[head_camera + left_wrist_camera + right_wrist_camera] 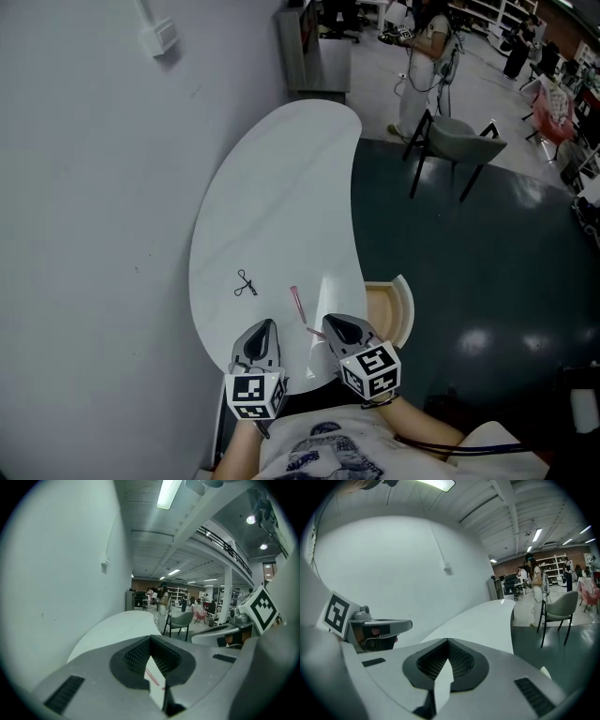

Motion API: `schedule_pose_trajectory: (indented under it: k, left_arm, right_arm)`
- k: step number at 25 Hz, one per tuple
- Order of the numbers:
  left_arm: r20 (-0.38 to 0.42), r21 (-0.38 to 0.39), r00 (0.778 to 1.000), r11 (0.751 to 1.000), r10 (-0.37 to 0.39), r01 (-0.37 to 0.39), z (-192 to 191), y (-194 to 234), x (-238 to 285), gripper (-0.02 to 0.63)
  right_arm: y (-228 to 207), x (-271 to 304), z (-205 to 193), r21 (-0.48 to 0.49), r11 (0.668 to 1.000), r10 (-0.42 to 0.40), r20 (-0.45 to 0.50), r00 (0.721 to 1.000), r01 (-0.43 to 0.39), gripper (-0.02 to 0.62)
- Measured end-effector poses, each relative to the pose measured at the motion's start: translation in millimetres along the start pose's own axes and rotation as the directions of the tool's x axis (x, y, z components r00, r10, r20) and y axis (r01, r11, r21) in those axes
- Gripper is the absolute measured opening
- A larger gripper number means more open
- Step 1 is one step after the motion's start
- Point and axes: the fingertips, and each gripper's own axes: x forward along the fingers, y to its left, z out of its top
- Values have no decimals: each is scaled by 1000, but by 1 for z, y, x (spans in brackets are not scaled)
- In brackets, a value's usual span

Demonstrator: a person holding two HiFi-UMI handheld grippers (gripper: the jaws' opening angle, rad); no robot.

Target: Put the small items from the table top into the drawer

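Thin pink stick and small black wire clip lie loose on the white kidney-shaped table, lower centre of frame. The stick is just ahead, between my left gripper and right gripper, both closed and empty. Wooden drawer at the right stands open, I reckon to receive them

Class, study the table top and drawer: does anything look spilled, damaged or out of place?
Nothing looks spilled or damaged. A small black item and a pink stick lie loose on the white table; the drawer beside it stands open.
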Motion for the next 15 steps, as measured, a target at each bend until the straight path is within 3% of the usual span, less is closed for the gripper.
schedule_pose_trajectory:
  k: [7,15]
  left_arm:
    - [-23,20,998,998,-63,63,-1,27,22,20]
    - [-39,27,990,990,-135,136,-9,47,39,20]
  right_arm:
    - [-5,25,1,-32,994,-105,-26,994,104,20]
    - [-4,51,-12,-14,989,-149,-73,986,149,21]
